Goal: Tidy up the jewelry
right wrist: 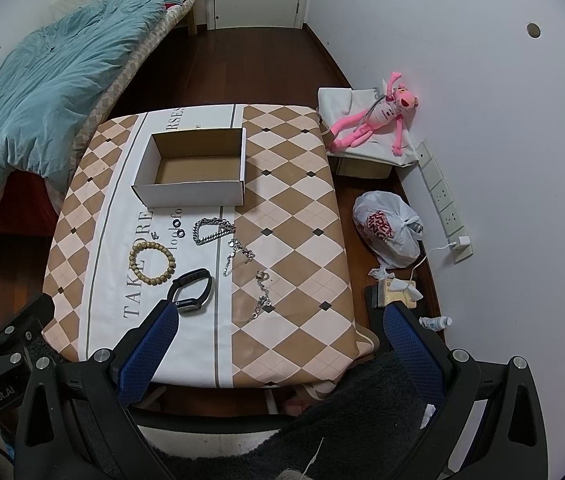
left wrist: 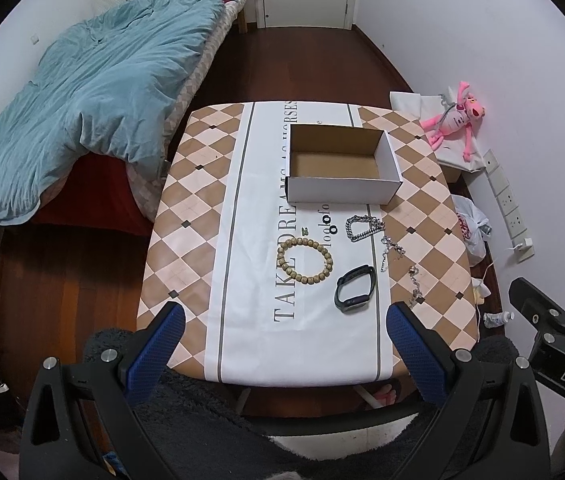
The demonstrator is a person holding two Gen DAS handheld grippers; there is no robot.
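Note:
An open, empty cardboard box (left wrist: 342, 160) (right wrist: 198, 168) stands at the far middle of the table. In front of it lie a wooden bead bracelet (left wrist: 305, 261) (right wrist: 152, 263), a black watch band (left wrist: 355, 289) (right wrist: 191, 290), a thick silver chain (left wrist: 364, 227) (right wrist: 213, 230), two thin silver chains (left wrist: 392, 252) (right wrist: 260, 294), two small black rings (left wrist: 329, 224) (right wrist: 177, 227) and a tiny green piece (left wrist: 304, 231). My left gripper (left wrist: 286, 320) is open and empty above the table's near edge. My right gripper (right wrist: 280, 320) is open and empty, near the front right.
The table (left wrist: 186, 240) has a checked cloth. A bed with a blue quilt (left wrist: 94, 80) stands to the left. On the floor at the right are a pink plush toy (right wrist: 378, 120), a white plastic bag (right wrist: 386, 232) and a wall power strip (right wrist: 442, 200).

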